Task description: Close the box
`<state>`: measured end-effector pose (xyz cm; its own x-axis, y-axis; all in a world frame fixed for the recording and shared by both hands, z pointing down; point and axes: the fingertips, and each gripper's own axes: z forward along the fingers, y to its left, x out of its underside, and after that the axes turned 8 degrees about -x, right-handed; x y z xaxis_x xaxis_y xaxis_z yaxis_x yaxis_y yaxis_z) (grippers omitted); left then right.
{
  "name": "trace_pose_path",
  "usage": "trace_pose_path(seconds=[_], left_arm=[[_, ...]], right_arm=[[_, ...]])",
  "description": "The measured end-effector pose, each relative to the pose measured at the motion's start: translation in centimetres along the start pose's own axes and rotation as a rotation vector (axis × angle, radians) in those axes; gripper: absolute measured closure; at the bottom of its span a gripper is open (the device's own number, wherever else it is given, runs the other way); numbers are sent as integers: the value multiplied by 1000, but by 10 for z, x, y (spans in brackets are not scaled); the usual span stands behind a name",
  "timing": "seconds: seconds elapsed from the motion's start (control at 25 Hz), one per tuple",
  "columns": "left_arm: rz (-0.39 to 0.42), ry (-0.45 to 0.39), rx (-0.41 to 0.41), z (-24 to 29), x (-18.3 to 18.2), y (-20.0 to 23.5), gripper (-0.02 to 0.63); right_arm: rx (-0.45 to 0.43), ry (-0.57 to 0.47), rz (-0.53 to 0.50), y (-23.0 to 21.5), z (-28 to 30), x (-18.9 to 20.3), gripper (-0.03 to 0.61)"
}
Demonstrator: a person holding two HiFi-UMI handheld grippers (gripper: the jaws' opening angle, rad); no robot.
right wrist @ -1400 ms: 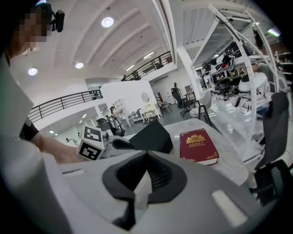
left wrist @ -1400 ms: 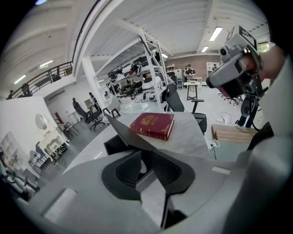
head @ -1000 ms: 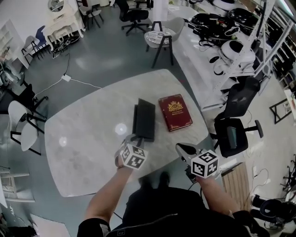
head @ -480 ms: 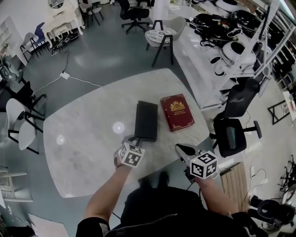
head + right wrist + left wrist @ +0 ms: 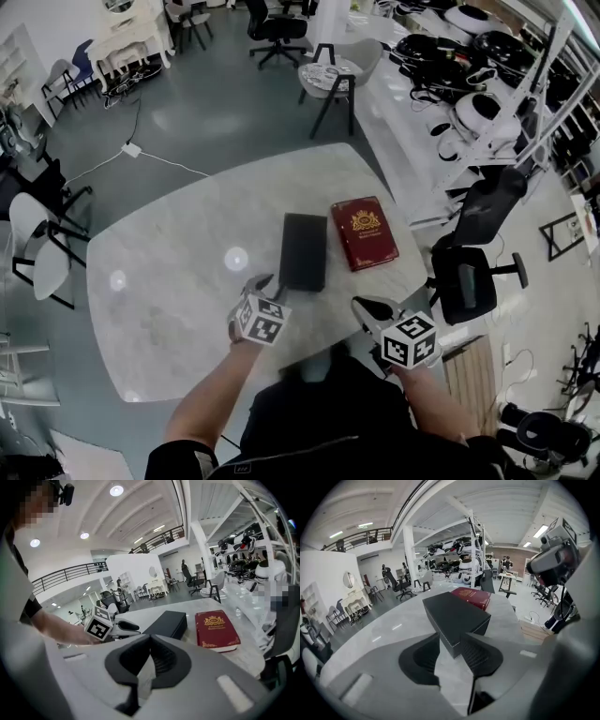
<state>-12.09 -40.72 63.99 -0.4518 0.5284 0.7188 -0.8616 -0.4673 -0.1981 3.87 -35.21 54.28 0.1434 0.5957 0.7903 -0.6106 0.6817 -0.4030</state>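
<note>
So, looks like job pretty much done on the box [image 5: 304, 250]. No more lid tilted up like a moment back. Now lies flat and shut, long and black, around mid-tabletop [image 5: 169, 300], just left of the red book [image 5: 364, 232] with a slim gap between.

Left claw [image 5: 449, 638]: just been opening, now stands apart around the box's near corner, without either pad pinching it. Reads as a let-go right after lowering the lid.

Right claw [image 5: 149, 641]: pinched together on nothing, hanging by the near edge of the tabletop, short of both box and book. Not doing anything for the task right now.

Means little left to do, judging by this. Maybe worth checking that the lid seats fully all round, since can't really tell about the far end from here. Otherwise just a matter of backing the left claw off without nudging that corner and skewing the box toward the book.
</note>
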Motion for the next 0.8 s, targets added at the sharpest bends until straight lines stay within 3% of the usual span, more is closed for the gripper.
trace_pose_path(seconds=[0.24, 0.48, 0.8], left_arm=[[-25, -64, -57, -2, -23, 13, 469], [-162, -124, -166, -3, -65, 26, 493], [-272, -188, -316, -9, -131, 15, 532]], right_arm=[[-54, -16, -25, -34, 9, -21, 577], [-164, 5, -104, -77, -4, -47, 577], [-269, -53, -104, -142, -46, -81, 577]])
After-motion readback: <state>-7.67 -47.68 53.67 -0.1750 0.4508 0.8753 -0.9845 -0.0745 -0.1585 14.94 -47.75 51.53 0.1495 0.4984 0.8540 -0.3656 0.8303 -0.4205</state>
